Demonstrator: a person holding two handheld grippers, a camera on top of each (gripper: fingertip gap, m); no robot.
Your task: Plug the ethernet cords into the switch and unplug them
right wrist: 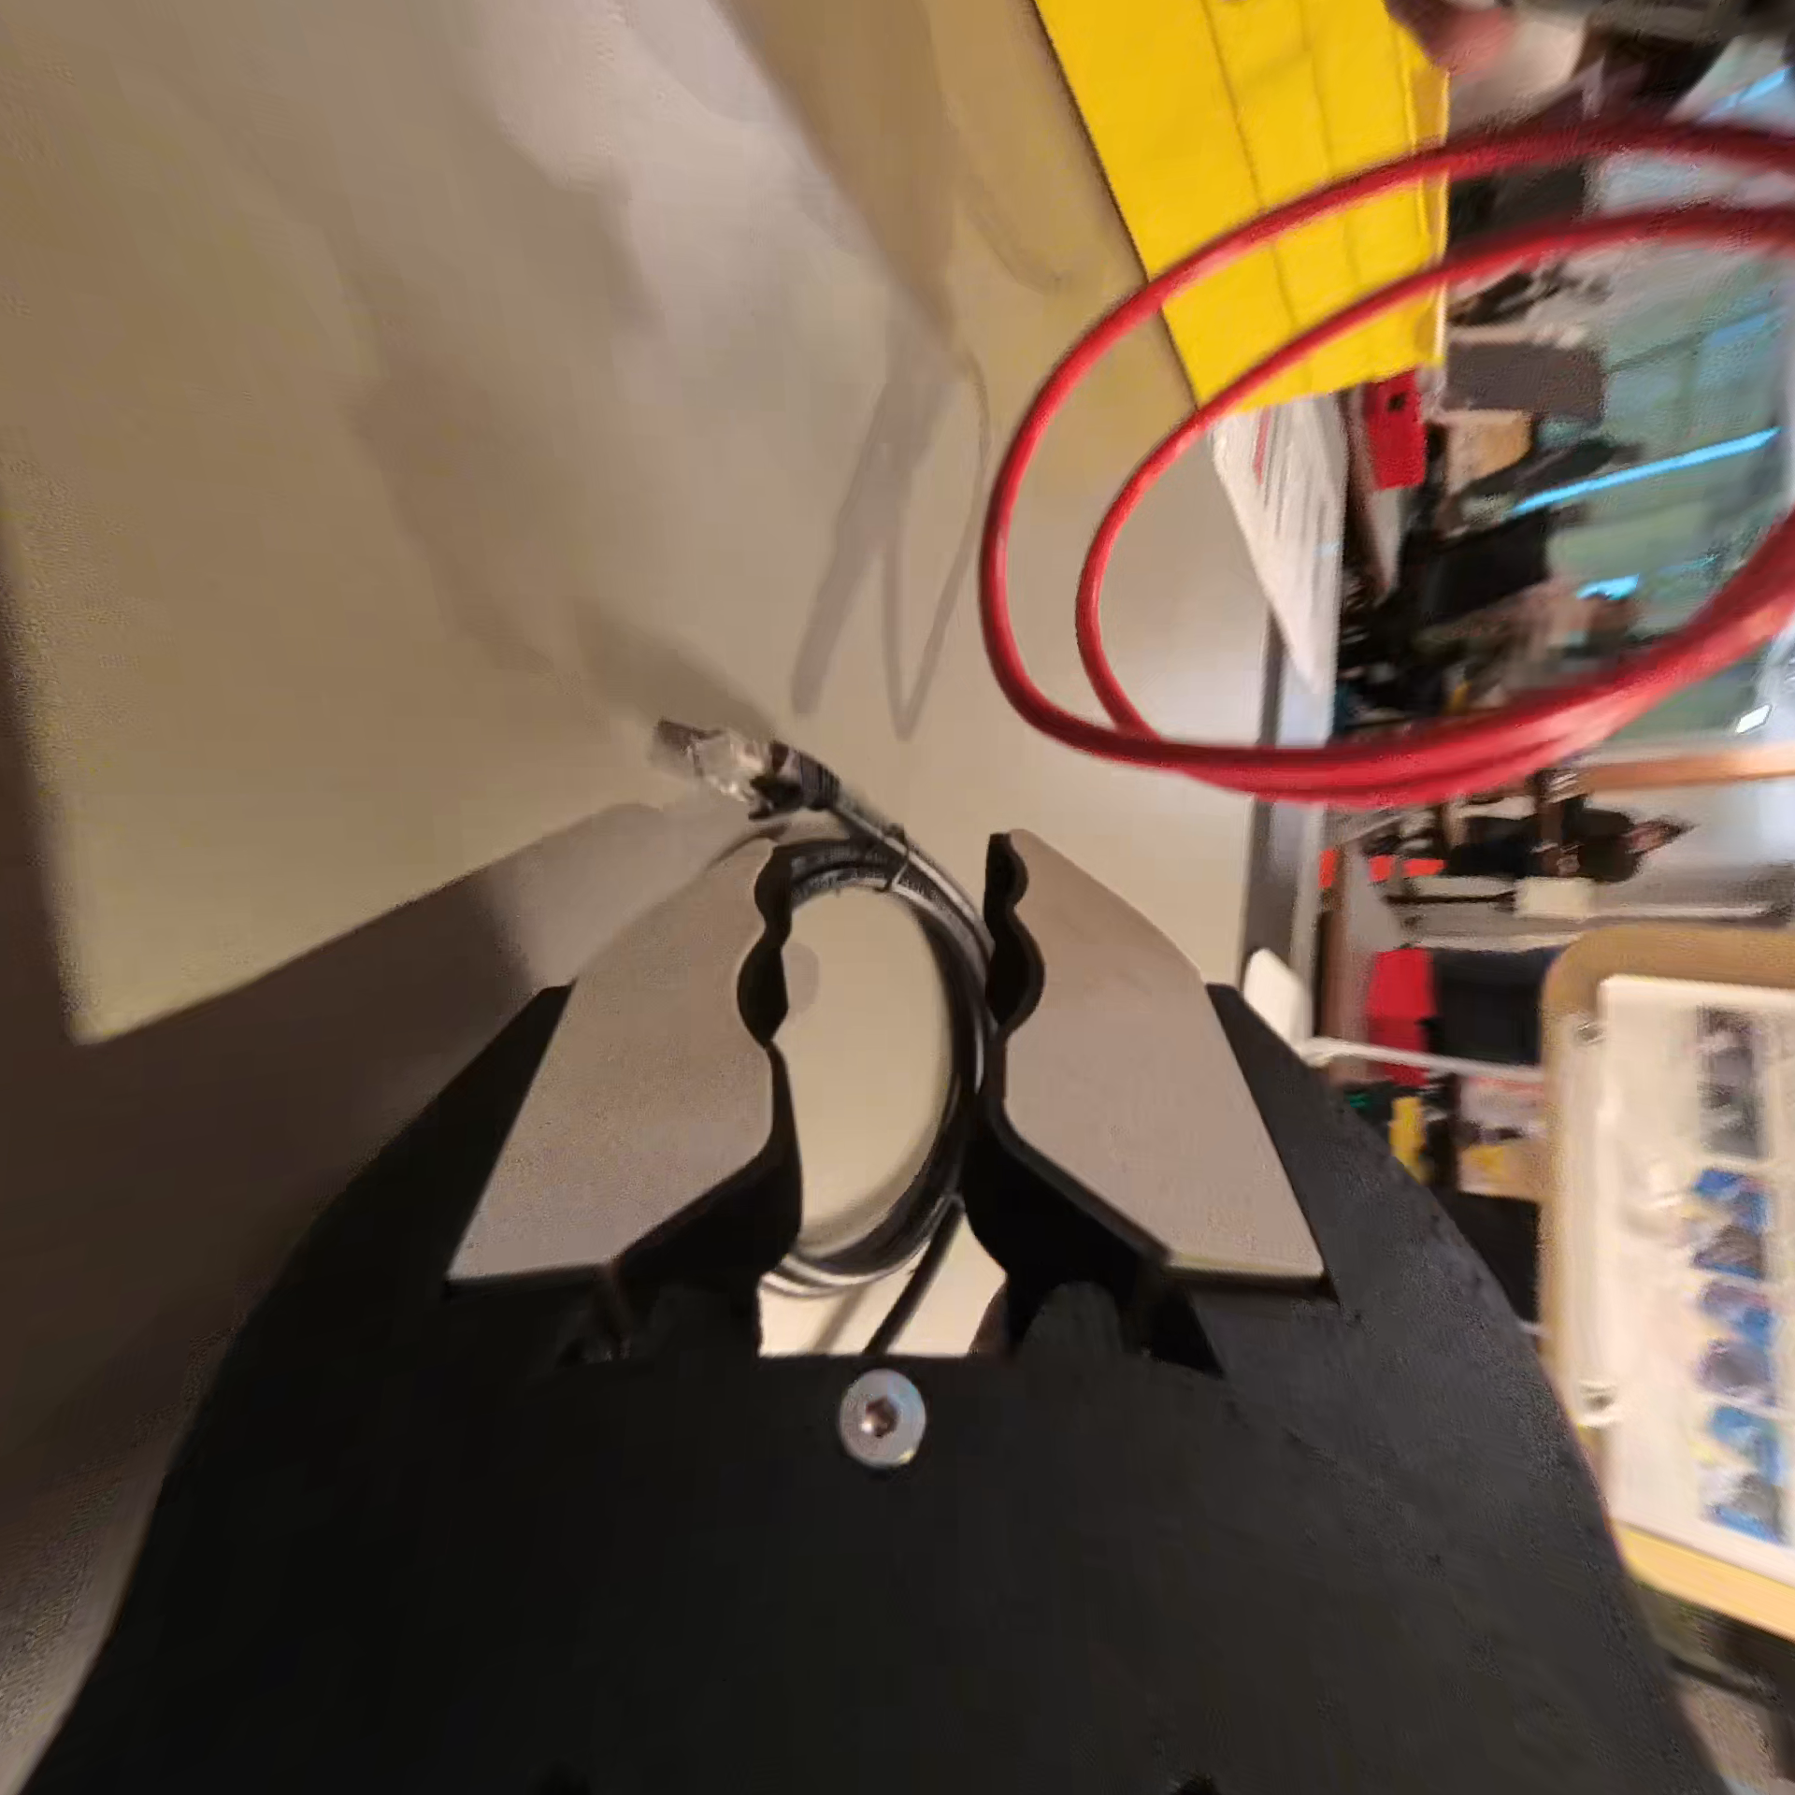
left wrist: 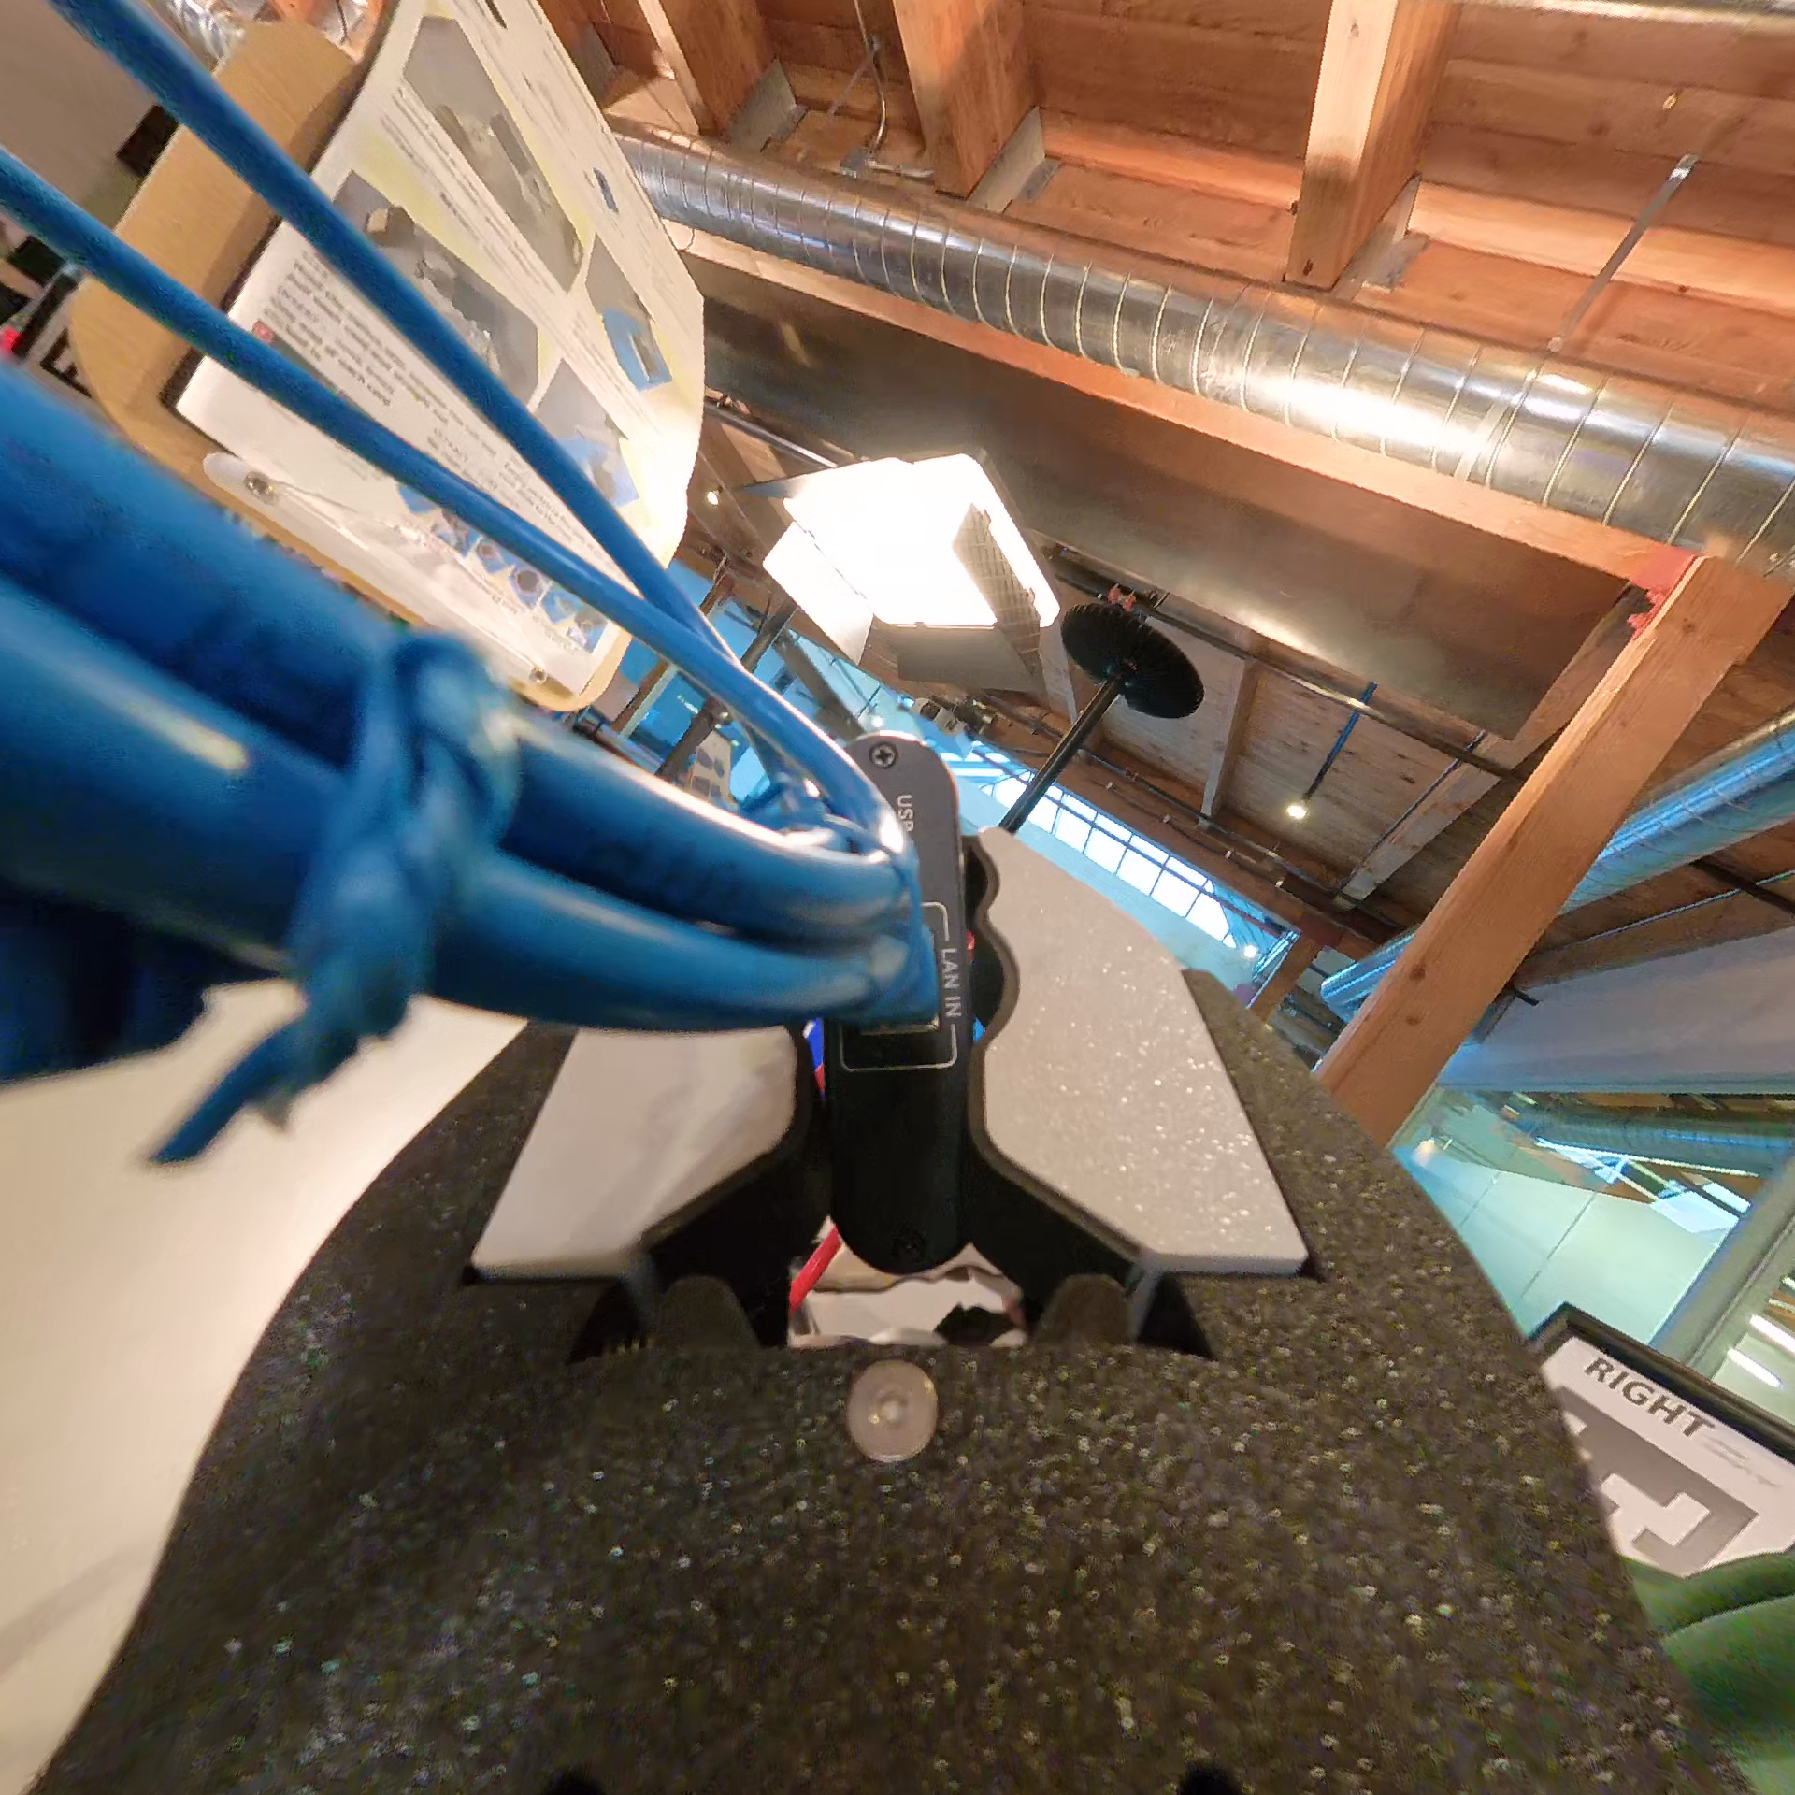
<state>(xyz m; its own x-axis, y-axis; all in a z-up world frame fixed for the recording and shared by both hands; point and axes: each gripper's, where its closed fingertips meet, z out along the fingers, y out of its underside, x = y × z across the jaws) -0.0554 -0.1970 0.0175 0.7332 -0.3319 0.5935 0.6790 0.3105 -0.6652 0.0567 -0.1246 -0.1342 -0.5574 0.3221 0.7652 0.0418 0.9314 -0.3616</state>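
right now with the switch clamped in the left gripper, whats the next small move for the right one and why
Probably ease the right gripper forward to the clear plug of the coiled black cord and close on it. Its jaws stand open and empty with that coil on the table between them, while the left gripper holds the switch, where the blue cord is already plugged in.

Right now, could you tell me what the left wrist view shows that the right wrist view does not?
Only the left wrist view shows the black switch clamped in the left tool, with the tied blue cord bundle meeting its face.

Only the right wrist view shows the right tool open over a coiled black cord with a clear plug, and red cord loops.

Both show the white table and a picture sheet.
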